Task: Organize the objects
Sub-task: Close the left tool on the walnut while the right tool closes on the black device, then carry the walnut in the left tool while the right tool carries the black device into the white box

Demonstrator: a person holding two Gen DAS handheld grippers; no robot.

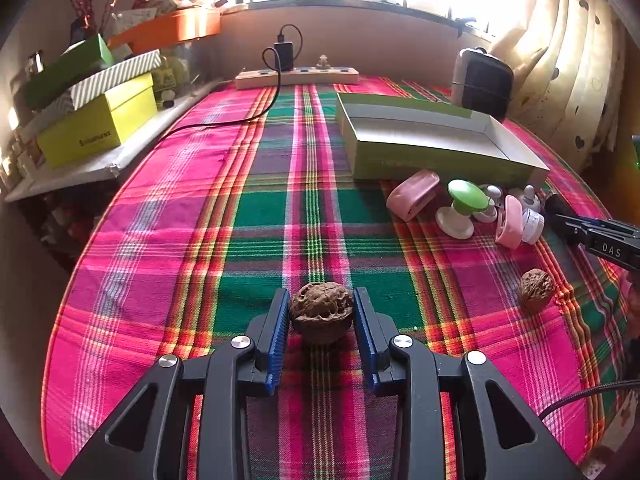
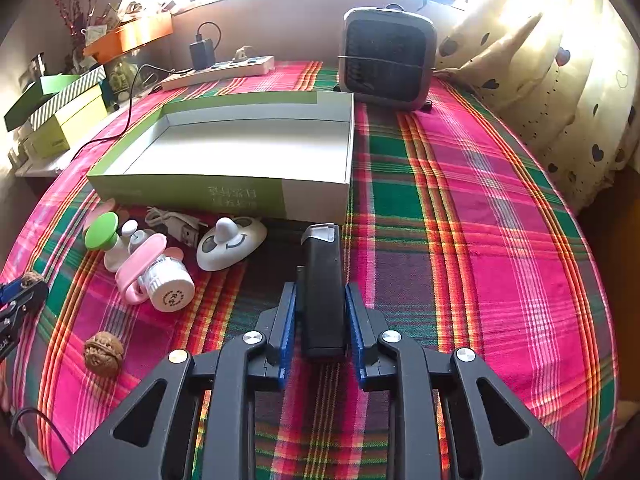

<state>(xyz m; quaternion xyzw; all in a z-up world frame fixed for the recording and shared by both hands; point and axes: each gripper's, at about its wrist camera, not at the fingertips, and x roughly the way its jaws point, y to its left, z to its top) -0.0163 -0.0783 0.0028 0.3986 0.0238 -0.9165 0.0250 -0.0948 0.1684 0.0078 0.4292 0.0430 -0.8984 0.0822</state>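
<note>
Pickup step: left gripper (image 1: 322, 312) clenches walnut (image 1: 322, 312), right gripper (image 2: 320, 312) clenches black case (image 2: 322, 276). Next, lift both into far box (image 2: 224, 196).

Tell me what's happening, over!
Left gripper shut on a walnut. Right gripper shut on a black device. Box empty, open. Second walnut and toys on the cloth; path clear.

The print on the green-and-white cardboard box (image 2: 244, 198) is too blurred to read. At nine o'clock, the frame edge cuts off the left tool (image 2: 12, 304) — it half-hides one brown walnut (image 2: 31, 279).
</note>
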